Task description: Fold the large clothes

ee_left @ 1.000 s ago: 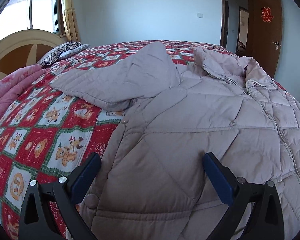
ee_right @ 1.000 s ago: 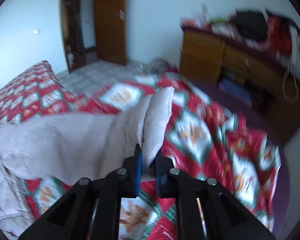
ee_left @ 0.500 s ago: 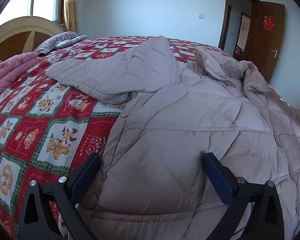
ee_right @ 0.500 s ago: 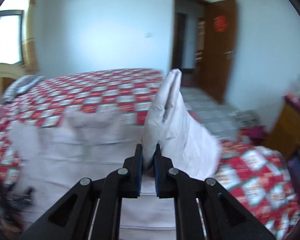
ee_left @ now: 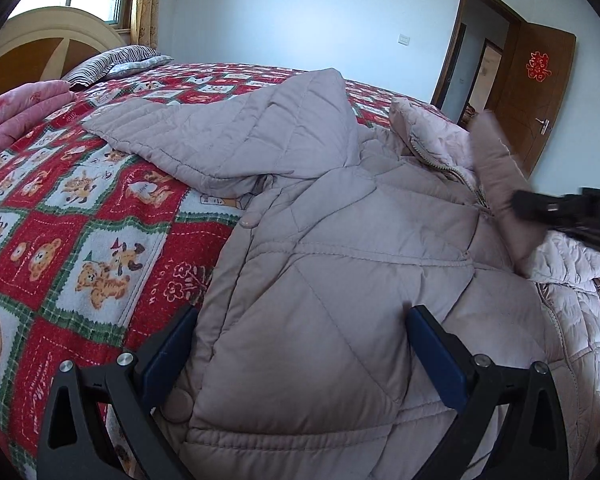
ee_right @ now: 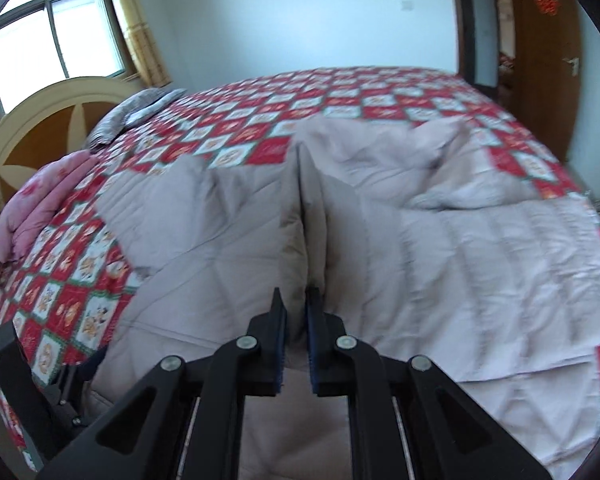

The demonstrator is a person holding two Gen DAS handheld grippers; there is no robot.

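A large pale mauve quilted jacket [ee_left: 340, 248] lies spread on the bed, front up, its left sleeve [ee_left: 228, 136] bent out over the bedspread. My left gripper [ee_left: 300, 344] is open, its blue pads straddling the jacket's lower left side near the hem. My right gripper [ee_right: 296, 312] is shut on the end of the right sleeve [ee_right: 304, 208] and holds it up over the jacket's body [ee_right: 480, 264]. In the left wrist view the right gripper [ee_left: 540, 208] shows at the right edge with the sleeve cuff [ee_left: 496, 160] in it.
The bed has a red, green and white checked bedspread [ee_left: 80, 216]. A pink quilt [ee_left: 12, 112] and a striped pillow [ee_left: 112, 64] lie by the headboard [ee_right: 48, 120]. A brown door [ee_left: 540, 96] stands open behind the bed.
My right gripper has swung the sleeve from the bed's right side inward over the jacket's body. My left gripper has stayed open at the hem, shifting only slightly.
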